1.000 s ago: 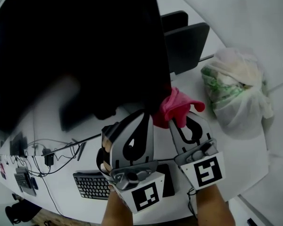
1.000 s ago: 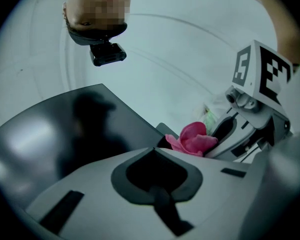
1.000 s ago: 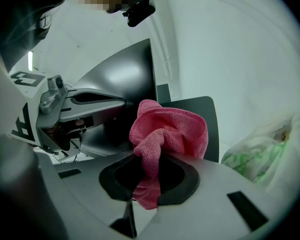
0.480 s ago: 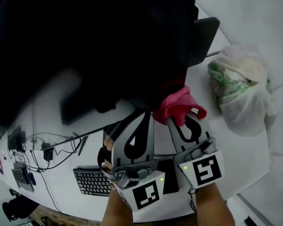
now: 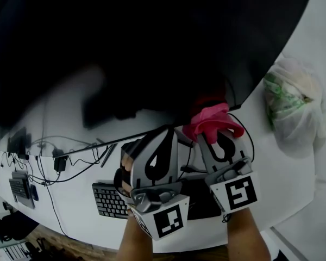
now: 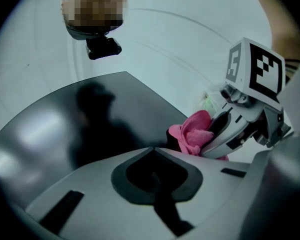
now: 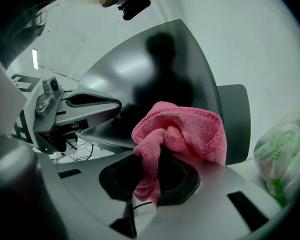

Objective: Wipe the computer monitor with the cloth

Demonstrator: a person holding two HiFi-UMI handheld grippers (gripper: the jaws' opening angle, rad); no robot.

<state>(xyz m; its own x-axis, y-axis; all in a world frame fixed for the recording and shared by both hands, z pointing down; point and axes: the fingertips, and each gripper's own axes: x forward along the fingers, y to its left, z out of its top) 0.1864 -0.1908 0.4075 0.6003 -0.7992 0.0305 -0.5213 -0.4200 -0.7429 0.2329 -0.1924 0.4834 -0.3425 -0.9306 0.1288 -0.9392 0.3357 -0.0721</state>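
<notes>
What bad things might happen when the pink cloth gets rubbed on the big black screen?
1. The cloth is pinched in a bunch by the right gripper. It may slip loose, or the hard jaws may scrape the monitor.
2. The left gripper sits close alongside, its jaws shut on nothing, and might knock the monitor's lower edge.
3. A hard push might rock the monitor on the desk.

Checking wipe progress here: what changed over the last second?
The pink microfibre cloth, held by the right hand-held gripper, went from the lower right corner of the black computer monitor to well inside its bottom edge. Unchanged: it stays shut on the cloth; the left hand-held gripper stays shut, empty.
</notes>
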